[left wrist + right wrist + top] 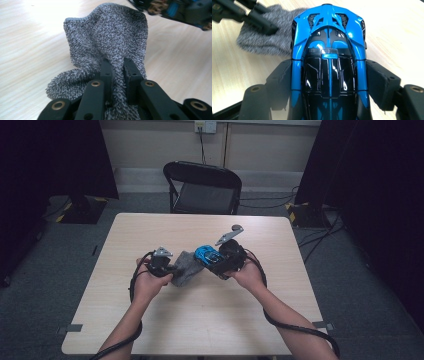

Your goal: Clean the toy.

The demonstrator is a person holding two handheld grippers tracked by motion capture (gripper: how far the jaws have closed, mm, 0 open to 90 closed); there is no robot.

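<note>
Car [329, 62], blue and black, sat clamped by its sides between the right gripper's [329, 82] jaws, held just above the table [210, 320] near its middle. The left gripper [117, 72] had its jaws pinched shut on a fold of grey cloth [110, 35], the rest bunched on the wood, right beside the car's nose.

Bench [200, 320]: pale wood-grain top, rounded corners.
Chair [202, 187]: black folding chair beyond the bench's far edge.
Floor [45, 270]: grey carpet.
Wall [260, 145]: cream, socket [205, 126] with cable.
Sides: black curtains [50, 155].
</note>
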